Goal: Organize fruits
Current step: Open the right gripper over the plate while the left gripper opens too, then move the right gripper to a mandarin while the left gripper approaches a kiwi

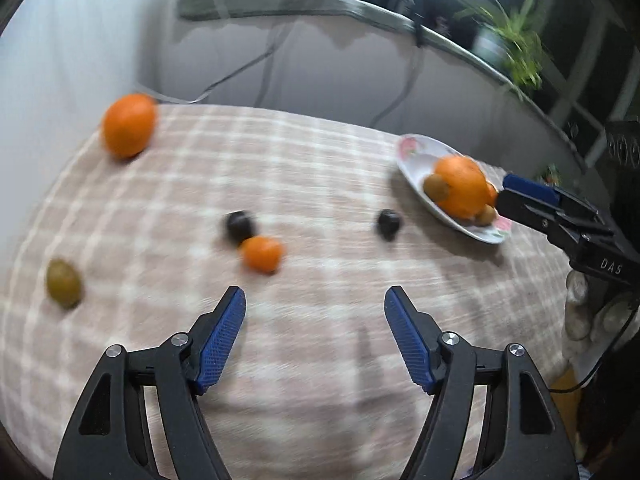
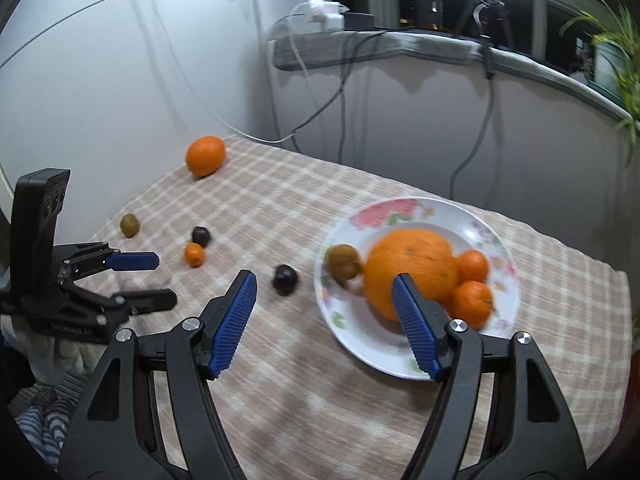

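A floral white plate point(image 2: 404, 208) point(image 1: 416, 152) holds a big orange point(image 2: 412, 268) point(image 1: 460, 188), two small mandarins point(image 2: 472, 304), and a kiwi point(image 2: 342, 260). On the checked cloth lie a large orange point(image 1: 128, 124) point(image 2: 205, 155), a small mandarin point(image 1: 262, 253) point(image 2: 194, 254), two dark plums point(image 1: 239, 225) point(image 1: 388, 223) point(image 2: 285, 278), and a green kiwi point(image 1: 63, 282) point(image 2: 129, 225). My left gripper point(image 1: 315, 300) is open and empty, short of the mandarin. My right gripper point(image 2: 325, 286) is open and empty at the plate's near left edge.
The checked cloth point(image 1: 320, 152) covers the table. A grey wall with hanging cables point(image 2: 344, 80) stands behind it. A ledge with a power strip point(image 2: 324, 14) and a green plant point(image 1: 516, 48) runs along the back right. The table's edges fall off at left and front.
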A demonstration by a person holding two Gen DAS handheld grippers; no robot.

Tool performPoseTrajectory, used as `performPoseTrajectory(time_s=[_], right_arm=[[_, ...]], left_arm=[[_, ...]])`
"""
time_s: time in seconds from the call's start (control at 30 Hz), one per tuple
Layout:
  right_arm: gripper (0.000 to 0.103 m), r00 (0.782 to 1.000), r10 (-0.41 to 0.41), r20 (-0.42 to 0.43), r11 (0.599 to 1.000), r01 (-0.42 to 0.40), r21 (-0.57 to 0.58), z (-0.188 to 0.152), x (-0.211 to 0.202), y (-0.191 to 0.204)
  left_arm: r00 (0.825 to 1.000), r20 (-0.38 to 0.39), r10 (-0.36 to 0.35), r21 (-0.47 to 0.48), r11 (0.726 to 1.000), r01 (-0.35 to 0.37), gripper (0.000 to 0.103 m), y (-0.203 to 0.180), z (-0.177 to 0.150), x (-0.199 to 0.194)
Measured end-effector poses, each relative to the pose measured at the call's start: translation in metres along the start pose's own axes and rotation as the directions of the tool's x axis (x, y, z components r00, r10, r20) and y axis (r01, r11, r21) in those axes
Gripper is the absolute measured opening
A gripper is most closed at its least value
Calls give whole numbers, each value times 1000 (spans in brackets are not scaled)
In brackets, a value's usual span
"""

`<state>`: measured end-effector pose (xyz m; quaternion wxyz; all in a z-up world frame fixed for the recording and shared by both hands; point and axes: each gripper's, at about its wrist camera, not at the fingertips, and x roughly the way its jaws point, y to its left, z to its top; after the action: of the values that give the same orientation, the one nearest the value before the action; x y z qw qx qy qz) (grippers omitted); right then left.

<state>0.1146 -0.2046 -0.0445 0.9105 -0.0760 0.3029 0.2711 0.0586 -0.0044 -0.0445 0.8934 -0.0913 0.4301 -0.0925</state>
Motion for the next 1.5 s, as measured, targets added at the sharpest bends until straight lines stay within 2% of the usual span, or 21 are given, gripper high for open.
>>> performPoseTrajectory(time_s=[0.27,0.37,0.43,0.6,0.7,0.73,0.93,1.5], right_arm=[[73,997,75,-30,995,-77,-56,10,23,41],[73,994,101,-48,991,-105,-78,12,34,57],[73,992,111,-58,989,-116,-88,12,40,66],[73,983,155,-101,983,-164,-82,14,62,83],[62,975,179,-132,979,-190,-74,15,76,92],[58,972,187,-144,978,-199,-70,15,81,94],[46,953,228,-202,969,-242,-47,14,105,105],[38,943,208,-258,971,-230,-58,16,140,121]], left_arm=[[994,37,99,-91,991,-96,69,56,-17,-23],[991,51,124,-121,986,-117,62,73,-20,-30],[986,69,153,-134,981,-143,53,83,-21,-35],[973,81,214,-158,967,-200,45,108,-20,-39],[966,78,245,-172,958,-230,43,121,-17,-36],[965,77,250,-177,956,-234,42,124,-17,-36],[965,63,254,-191,952,-238,37,141,-15,-27],[974,50,222,-172,962,-211,36,144,-10,-20]])
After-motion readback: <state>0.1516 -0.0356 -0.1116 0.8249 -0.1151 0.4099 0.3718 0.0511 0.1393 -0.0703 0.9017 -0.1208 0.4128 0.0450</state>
